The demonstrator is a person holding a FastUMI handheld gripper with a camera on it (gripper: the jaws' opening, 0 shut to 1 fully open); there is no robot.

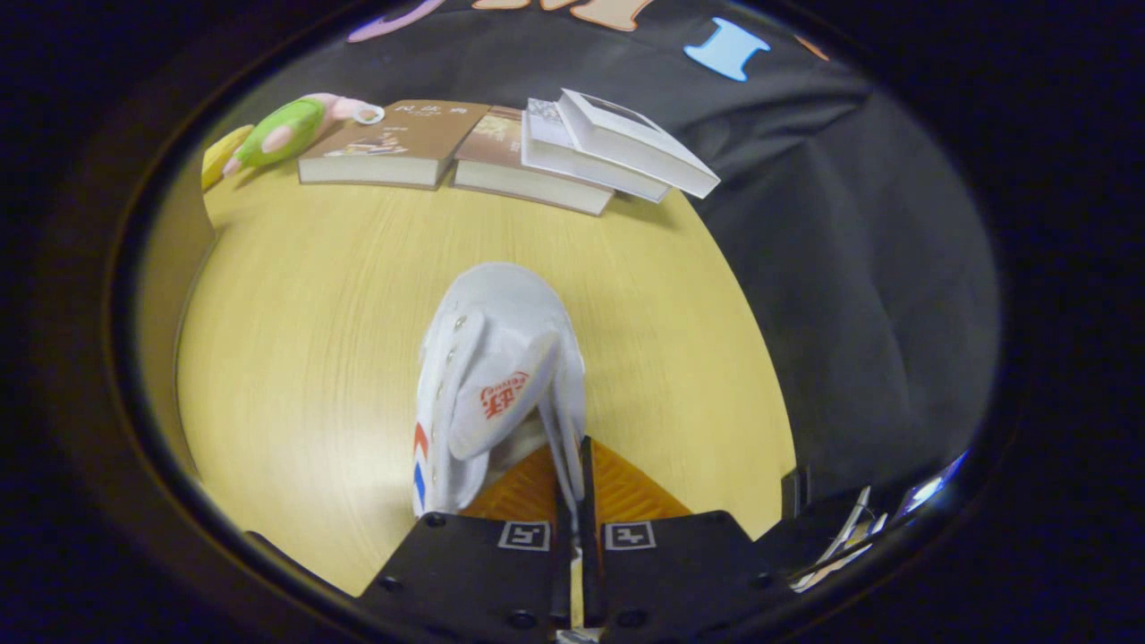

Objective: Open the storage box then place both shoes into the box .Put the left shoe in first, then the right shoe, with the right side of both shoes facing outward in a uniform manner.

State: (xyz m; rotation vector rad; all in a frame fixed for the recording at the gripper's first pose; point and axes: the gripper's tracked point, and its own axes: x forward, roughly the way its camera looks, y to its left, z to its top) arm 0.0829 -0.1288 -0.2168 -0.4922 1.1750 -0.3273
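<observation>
A white canvas shoe (490, 358) with red and blue stripes on its side hangs just ahead of my gripper (572, 465), toe pointing away over the wooden table (304, 340). The two fingers are pressed together on the shoe's thin right side wall at the collar. The tongue with a red logo flops up toward the fingers. The shoe looks lifted off the tabletop, though its underside is hidden.
Several books (501, 152) lie in a row along the far edge of the table. A green and pink plush toy (286, 130) rests at the far left beside them. The table's right edge drops off to black cloth (850, 295).
</observation>
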